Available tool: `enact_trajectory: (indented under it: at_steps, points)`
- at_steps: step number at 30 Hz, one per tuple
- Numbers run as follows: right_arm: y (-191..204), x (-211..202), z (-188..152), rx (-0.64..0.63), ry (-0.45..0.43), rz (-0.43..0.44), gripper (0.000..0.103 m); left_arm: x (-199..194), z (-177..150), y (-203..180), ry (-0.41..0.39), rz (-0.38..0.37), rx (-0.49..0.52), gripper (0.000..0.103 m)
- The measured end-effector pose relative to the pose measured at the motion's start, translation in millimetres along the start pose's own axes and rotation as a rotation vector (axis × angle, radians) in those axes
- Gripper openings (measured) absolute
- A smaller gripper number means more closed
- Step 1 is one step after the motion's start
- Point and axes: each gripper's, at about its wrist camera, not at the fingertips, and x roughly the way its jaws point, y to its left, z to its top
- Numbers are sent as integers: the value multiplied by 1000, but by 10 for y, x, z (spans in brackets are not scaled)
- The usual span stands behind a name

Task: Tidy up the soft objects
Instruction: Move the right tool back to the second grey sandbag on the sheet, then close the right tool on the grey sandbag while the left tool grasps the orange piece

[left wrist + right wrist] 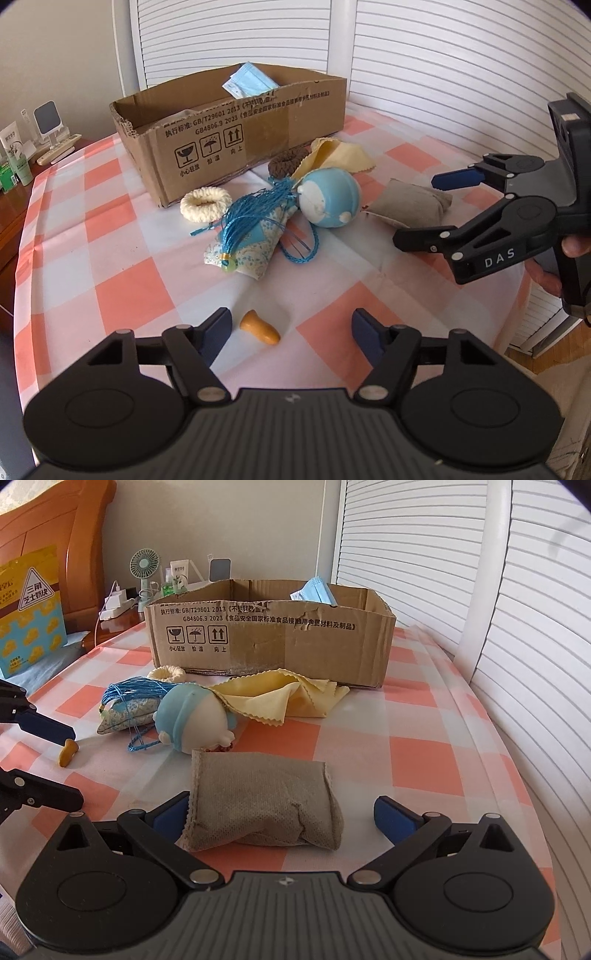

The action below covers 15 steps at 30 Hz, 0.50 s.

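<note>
An orange earplug (259, 328) lay on the pink-and-white checked tablecloth (110, 258), between the 2 blue pads of the left gripper (291, 334) but nearer the left pad (218, 332); the jaws stood apart and neither pad pressed on it. A grey fabric pouch (264, 805) lay flat farther right, between the spread fingers of the right gripper (284, 818) — its left edge was just beside, perhaps touching, the left pad (171, 814), while the right pad (393, 818) stood clear, so nothing was gripped. Beyond these, the remaining soft objects were clustered: a round blue-and-white plush toy (328, 199), a floral sachet (245, 247) with a blue tassel and cord (251, 218), a cream knitted ring (205, 204), a brown knitted ring (288, 165) and a yellow cloth (273, 698) with pinked edges, partly under the plush toy. Behind the cluster stood an open cardboard box (236, 147) — a blue face mask (249, 81) leaned against its far wall. A hand (554, 266) held the right gripper's grip at the frame edge. White louvred doors (443, 74) closed the background, and a side table carried a small fan (144, 572) and bottles.
</note>
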Motion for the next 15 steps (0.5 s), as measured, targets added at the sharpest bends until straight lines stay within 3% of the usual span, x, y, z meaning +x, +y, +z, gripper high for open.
enact_trajectory:
  at_steps: [5,10,15]
  points:
    - [3,-1,0,3,0,-4,103,-22,12,43,18,-21,47,69]
    - [11,-7,-13,7,-5,-12,103,-106,-41,-44,55,-104,126,67]
    - [19,-12,-12,10,-4,-17,103,-127,-44,-47,55,-79,148,60]
